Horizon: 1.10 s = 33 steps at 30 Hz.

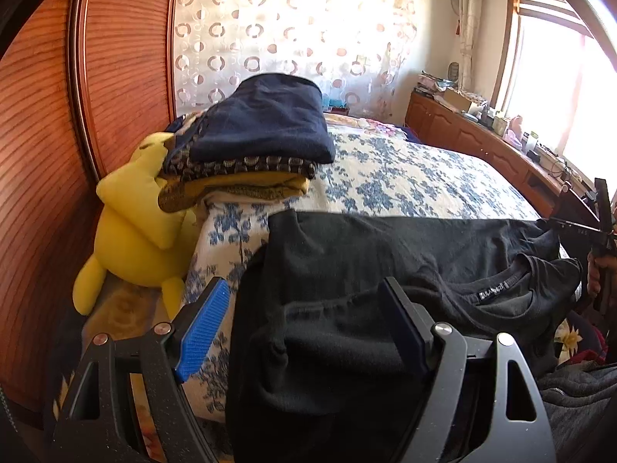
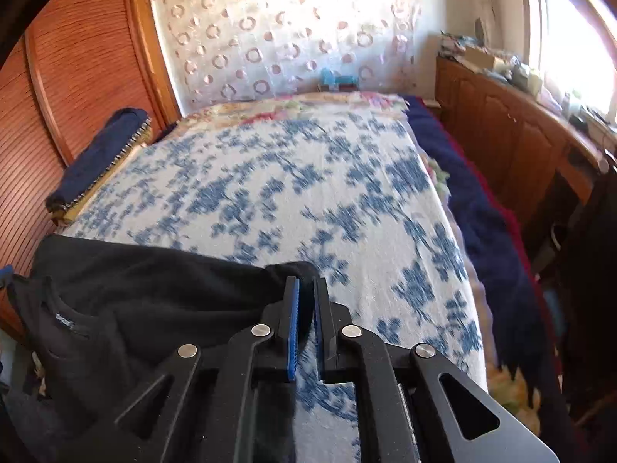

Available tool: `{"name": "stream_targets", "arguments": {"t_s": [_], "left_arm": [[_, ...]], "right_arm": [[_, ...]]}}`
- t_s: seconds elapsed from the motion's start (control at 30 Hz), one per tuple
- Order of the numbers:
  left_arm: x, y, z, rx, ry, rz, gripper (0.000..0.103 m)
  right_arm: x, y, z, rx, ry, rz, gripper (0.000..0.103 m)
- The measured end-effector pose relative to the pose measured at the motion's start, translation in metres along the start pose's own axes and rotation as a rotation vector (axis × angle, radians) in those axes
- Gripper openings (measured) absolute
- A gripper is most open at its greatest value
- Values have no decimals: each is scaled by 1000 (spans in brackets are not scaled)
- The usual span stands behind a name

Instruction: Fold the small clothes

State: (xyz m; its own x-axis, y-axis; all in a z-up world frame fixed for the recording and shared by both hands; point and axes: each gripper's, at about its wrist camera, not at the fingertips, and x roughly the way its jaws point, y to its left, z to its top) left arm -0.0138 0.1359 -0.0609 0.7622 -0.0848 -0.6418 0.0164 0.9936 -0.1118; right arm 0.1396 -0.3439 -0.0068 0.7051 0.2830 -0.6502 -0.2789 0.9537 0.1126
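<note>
A floral bed (image 2: pixel 270 193) filled the sunlit bedroom; right tongs (image 2: pixel 304 289) pinched the black shirt's (image 1: pixel 385 254) corner, left tongs (image 1: pixel 304 308) gaped wide around it.

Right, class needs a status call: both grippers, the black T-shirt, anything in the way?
Left gripper open, black T-shirt bunched between its fingers. Right gripper shut on the shirt's far corner. Folded clothes stack and yellow plush toy sit clear at the bed's edge.

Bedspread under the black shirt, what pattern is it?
White bedspread with blue flowers, clearest in the right wrist view.
</note>
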Motion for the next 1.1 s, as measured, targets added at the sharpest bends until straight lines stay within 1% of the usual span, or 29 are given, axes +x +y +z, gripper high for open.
{"name": "stream_targets", "arguments": {"t_s": [0.03,0.07,0.13,0.17,0.3,0.37,0.5,0.57,0.67,0.8,1.1], "left_arm": [[-1,-1,3,6,-3,3,80],[-1,-2,7,19,-10,7,80],[0,-5,17,43,-24,5,80],[1,-6,20,52,-26,3,80],[16,-7,36,73,-5,-20,80],[27,-6,43,75,18,-33,80],[44,-2,52,71,60,-56,71],[57,4,57,57,95,-65,65],[70,8,58,45,138,-62,58],[88,14,53,34,189,-48,57],[107,12,40,35,244,-48,57]], "right_arm": [[-2,2,4,-1,-11,4,26],[-2,2,4,-4,-19,4,47],[0,4,2,-5,-34,14,58],[1,1,0,-4,-31,23,61],[19,-4,-2,-14,5,42,61],[23,-3,-3,-24,26,43,61],[31,-1,0,-33,52,57,61],[36,2,0,-39,61,63,61],[43,6,0,-47,72,61,61],[44,6,-1,-51,73,65,61],[47,13,-2,-84,71,58,61]]}}
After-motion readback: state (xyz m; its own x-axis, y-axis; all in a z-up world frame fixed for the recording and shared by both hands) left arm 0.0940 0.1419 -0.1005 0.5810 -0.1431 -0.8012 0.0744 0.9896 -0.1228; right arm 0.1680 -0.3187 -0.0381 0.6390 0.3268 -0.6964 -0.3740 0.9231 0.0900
